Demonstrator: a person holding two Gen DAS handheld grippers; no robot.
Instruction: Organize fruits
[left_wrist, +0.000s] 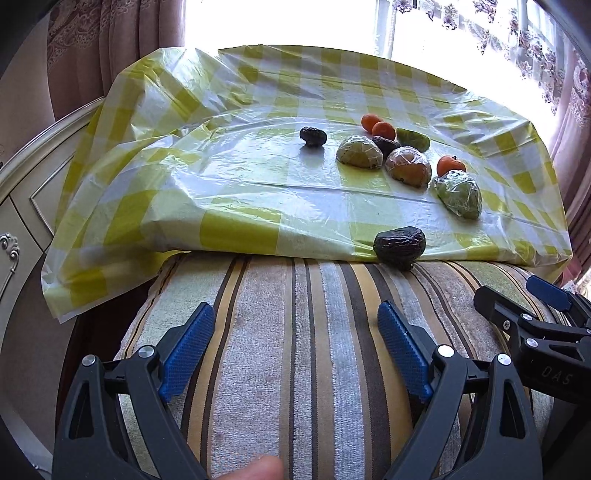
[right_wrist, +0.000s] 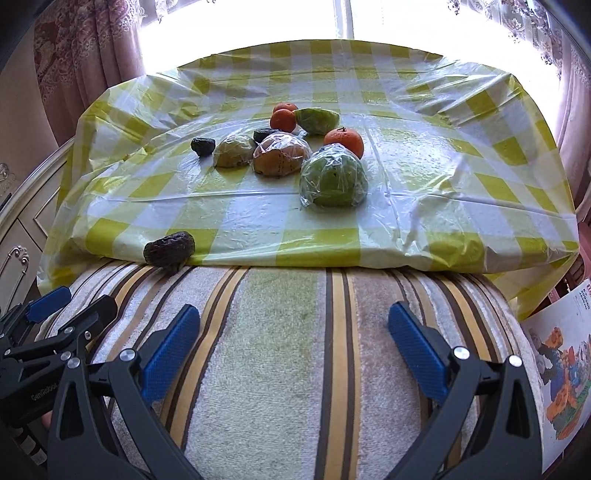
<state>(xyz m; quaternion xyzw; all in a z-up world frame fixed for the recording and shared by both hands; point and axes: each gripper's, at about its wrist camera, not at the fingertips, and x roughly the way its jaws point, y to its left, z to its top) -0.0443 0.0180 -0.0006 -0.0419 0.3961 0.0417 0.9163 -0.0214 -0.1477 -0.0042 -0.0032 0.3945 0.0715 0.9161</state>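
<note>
Nothing looks sorted yet: the left gripper (left_wrist: 295, 332) and right gripper (right_wrist: 293, 332) hang wide and empty over the striped towel (right_wrist: 295, 350), the mixed fruits (right_wrist: 288, 147) scattered well ahead of the fingers on the yellow-checked plastic cloth (right_wrist: 443, 177).

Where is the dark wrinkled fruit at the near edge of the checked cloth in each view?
Left wrist view: the dark wrinkled fruit is right of centre, on the cloth's near edge.
Right wrist view: the same fruit is at the left, on that edge.
Shared landmark: the striped cushion just below it.
</note>
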